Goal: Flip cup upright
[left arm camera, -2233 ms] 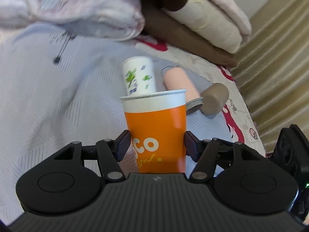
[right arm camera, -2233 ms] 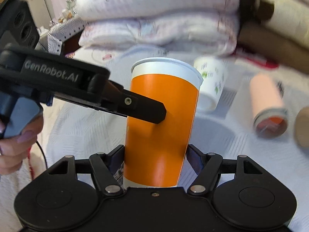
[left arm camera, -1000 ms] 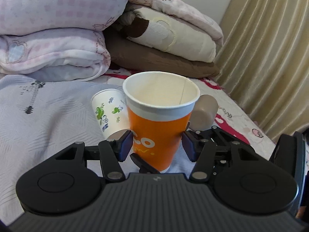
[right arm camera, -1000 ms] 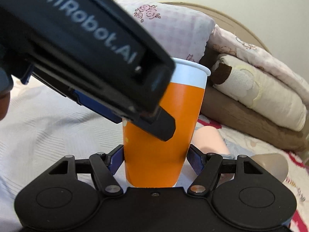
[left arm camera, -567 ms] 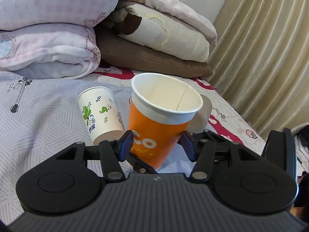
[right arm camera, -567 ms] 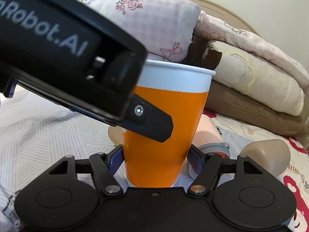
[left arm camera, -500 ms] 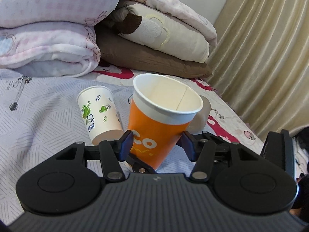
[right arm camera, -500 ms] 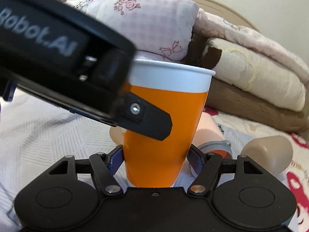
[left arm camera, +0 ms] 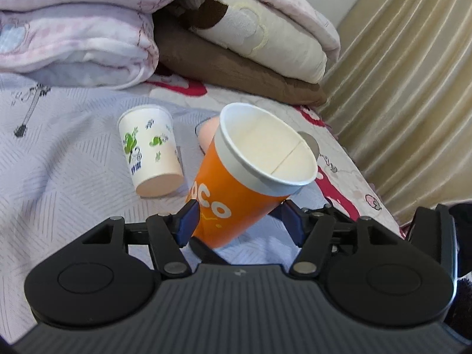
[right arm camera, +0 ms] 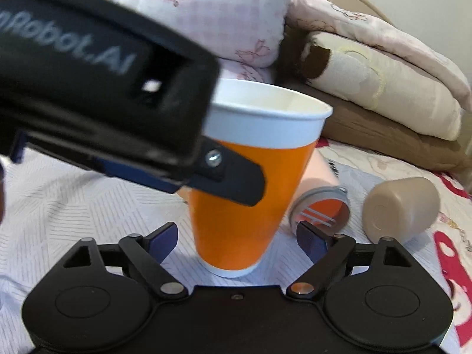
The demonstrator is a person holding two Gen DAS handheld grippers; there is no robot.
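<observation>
Up front, the orange cup point(right arm camera: 244, 203) stands mouth-up on the bedspread point(right arm camera: 73, 206) between the right gripper point(right arm camera: 237, 237) pads, which are spread wide, clear of it. At 10 o'clock, the left gripper point(left arm camera: 239, 221) fingers flank the cup; its grip is unclear

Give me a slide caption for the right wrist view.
Right gripper open around the upright orange cup on the bed, left gripper's finger on its side.

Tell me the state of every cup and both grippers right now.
orange cup: mouth up, base on the bedspread.
white leaf-print cup: upside down.
pink cup: lying on its side.
beige cup: on its side.
left gripper: open, straddling orange cup.
right gripper: open, clear of it.
</observation>
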